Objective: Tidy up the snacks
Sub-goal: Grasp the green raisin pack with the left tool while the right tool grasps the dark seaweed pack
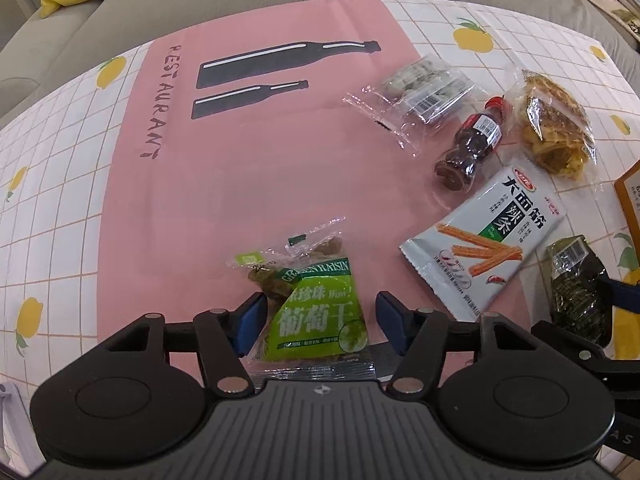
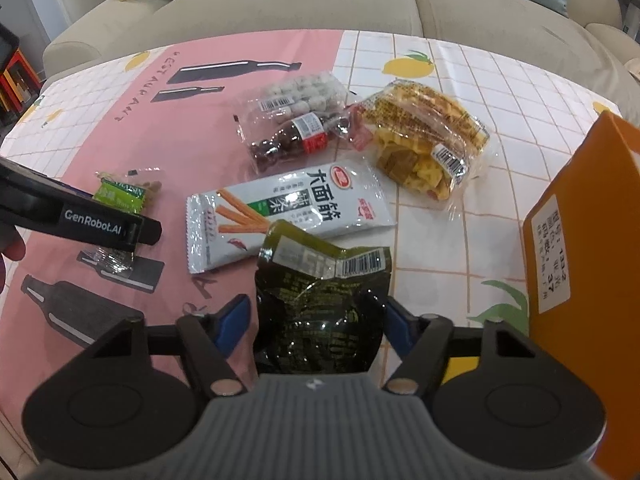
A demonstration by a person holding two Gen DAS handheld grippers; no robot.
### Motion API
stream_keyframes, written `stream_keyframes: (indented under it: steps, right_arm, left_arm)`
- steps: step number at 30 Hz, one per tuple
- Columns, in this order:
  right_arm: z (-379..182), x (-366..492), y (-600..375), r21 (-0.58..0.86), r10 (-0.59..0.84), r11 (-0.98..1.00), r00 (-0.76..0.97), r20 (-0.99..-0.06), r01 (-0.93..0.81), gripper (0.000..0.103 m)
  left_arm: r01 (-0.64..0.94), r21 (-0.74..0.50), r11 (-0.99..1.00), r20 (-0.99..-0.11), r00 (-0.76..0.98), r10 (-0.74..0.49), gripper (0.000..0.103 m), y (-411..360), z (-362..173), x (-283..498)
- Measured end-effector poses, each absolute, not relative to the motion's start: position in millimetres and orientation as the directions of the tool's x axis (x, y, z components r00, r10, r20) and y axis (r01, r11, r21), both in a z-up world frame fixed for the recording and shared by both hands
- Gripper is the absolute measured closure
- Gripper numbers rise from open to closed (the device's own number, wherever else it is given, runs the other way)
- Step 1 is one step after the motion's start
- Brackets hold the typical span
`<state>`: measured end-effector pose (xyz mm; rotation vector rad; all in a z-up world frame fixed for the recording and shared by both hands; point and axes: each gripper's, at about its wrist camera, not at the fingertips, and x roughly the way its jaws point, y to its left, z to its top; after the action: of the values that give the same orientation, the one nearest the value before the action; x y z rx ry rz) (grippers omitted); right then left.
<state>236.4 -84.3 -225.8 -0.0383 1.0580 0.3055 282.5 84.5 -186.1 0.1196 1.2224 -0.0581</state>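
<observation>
A green raisin packet [image 1: 316,308] lies on the pink placemat [image 1: 240,160], between the fingers of my left gripper [image 1: 320,320]. The left blue pad sits at the packet's edge and the right pad stands clear of it, so the gripper is open. A dark green crinkled packet [image 2: 320,312] lies between the fingers of my right gripper [image 2: 314,324]. Its right pad touches the foil and a thin gap shows at the left pad. The right wrist view also shows the raisin packet [image 2: 118,196] under a black finger [image 2: 100,224] of the left gripper.
A white spicy-strip packet [image 2: 288,208] lies just past the dark packet. Behind it are a small dark bottle [image 2: 292,140], a clear bag of pale balls [image 2: 300,92] and a bag of yellow crackers [image 2: 428,140]. An orange box [image 2: 580,260] stands at the right. A sofa [image 2: 320,4] borders the table's far edge.
</observation>
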Motion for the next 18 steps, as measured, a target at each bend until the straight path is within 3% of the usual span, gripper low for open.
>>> stream_keyframes:
  steps: [1, 7, 18]
  right_arm:
    - [-227, 236, -85, 0.112, 0.225, 0.958, 0.453, -0.863, -0.263, 0.041]
    - [-227, 234, -87, 0.122, 0.237, 0.957, 0.462, -0.855, -0.264, 0.046]
    - [-218, 232, -93, 0.162, 0.263, 0.954, 0.438, -0.860, -0.254, 0.057]
  left_arm:
    - [0.112, 0.059, 0.992, -0.938, 0.345, 0.017, 0.043, 83, -185, 282]
    - [0.101, 0.050, 0.994, -0.934, 0.358, 0.011, 0.056, 78, -183, 281]
    - [0.084, -0.002, 0.996, -0.928, 0.371, -0.033, 0.059, 66, -162, 260]
